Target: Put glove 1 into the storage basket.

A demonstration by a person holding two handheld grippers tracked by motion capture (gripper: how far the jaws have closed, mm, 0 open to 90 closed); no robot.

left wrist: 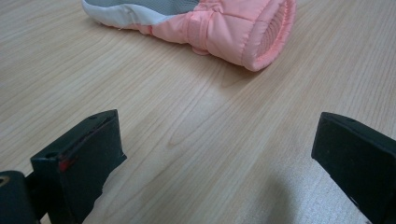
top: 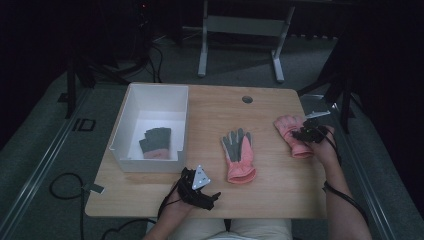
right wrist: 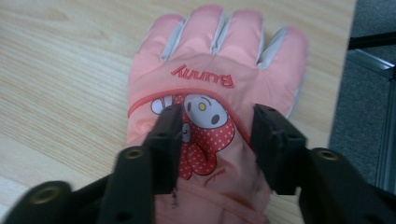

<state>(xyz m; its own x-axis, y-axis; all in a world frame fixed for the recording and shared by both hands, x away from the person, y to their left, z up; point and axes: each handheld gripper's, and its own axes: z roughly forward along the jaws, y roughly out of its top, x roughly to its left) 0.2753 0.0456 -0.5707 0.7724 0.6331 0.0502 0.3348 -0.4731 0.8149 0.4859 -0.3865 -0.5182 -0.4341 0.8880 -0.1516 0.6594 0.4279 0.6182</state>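
Note:
A pink glove (top: 290, 127) lies back up at the table's right edge; its printed cartoon patch (right wrist: 205, 116) faces me in the right gripper view. My right gripper (top: 306, 134) is down over it, jaws apart on either side of the patch (right wrist: 217, 119), and the cloth between them lies unpinched. A second pink glove (top: 239, 155) lies palm up in the middle of the table, grey palm showing. My left gripper (top: 212, 197) rests open near the front edge, with that glove's cuff (left wrist: 261, 37) ahead of its wide-apart jaws (left wrist: 215, 135).
A white box (top: 155, 89) stands at the table's left with a grey and pink glove (top: 156, 142) inside. A round cable hole (top: 247, 99) sits at the back of the wooden table (top: 280, 185). The table's right edge is close beside the right glove.

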